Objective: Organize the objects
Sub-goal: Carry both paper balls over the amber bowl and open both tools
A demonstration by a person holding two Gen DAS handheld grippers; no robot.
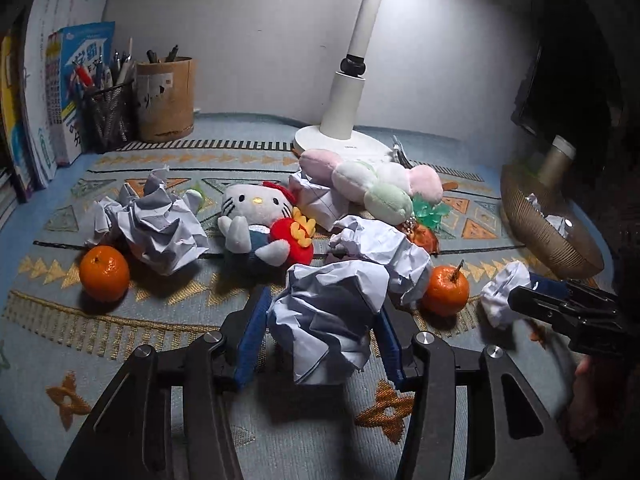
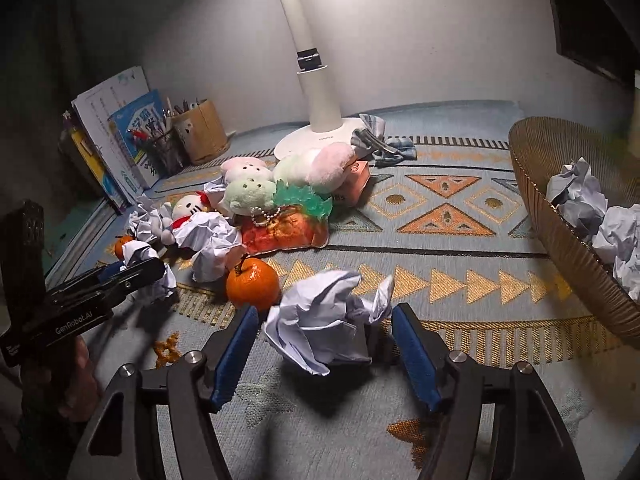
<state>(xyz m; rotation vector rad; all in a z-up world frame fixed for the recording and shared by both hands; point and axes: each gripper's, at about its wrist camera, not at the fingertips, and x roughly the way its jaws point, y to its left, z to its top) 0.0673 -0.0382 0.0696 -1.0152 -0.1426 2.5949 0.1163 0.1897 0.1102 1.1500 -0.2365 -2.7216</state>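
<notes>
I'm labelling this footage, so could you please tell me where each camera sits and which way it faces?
Left wrist: on the left gripper, looking down over crumpled paper between its fingers; the right gripper shows at right.
Right wrist: on the right gripper, facing a paper ball and the basket; the left gripper shows at left.
Shared: lamp, stemmed orange.

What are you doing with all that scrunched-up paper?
A person is tidying a messy desk with a gripper in each hand. The left gripper has a crumpled paper ball between its fingers, and the right gripper has another paper ball. Some balls already lie in the woven basket. Oranges and plush toys are still scattered around.
</notes>
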